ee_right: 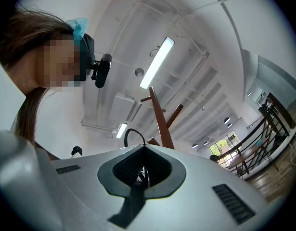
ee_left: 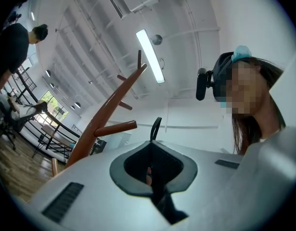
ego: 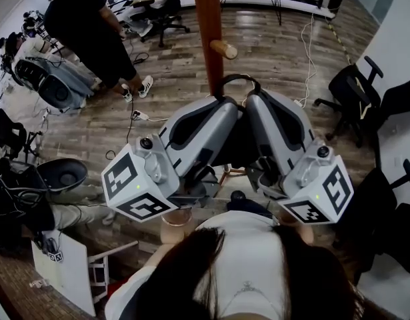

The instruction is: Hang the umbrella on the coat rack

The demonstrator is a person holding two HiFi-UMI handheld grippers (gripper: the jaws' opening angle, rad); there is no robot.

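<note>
Seen from the head view, a person holds the left gripper (ego: 223, 107) and the right gripper (ego: 259, 102) side by side at the centre of the frame, both pointing up at the brown coat rack (ego: 208, 32). A black umbrella (ego: 237, 142) is sandwiched between them. Its curved handle loop (ego: 238, 79) rises above the gripper tips, just below and beside a short wooden peg (ego: 223, 49) on the rack's pole, not yet on it.

In the left gripper view the jaws are drawn together on the umbrella's dark fabric, with the handle loop (ee_left: 156, 128) poking up past them and the rack's angled pegs (ee_left: 109, 109) at centre left. In the right gripper view the jaws likewise press together on the umbrella, the loop (ee_right: 131, 131) arching above them beside the rack's pole (ee_right: 162, 121).

A bystander in black (ego: 85, 25) stands on the wooden floor (ego: 278, 52) at upper left; office chairs (ego: 355, 85) line the right edge.
</note>
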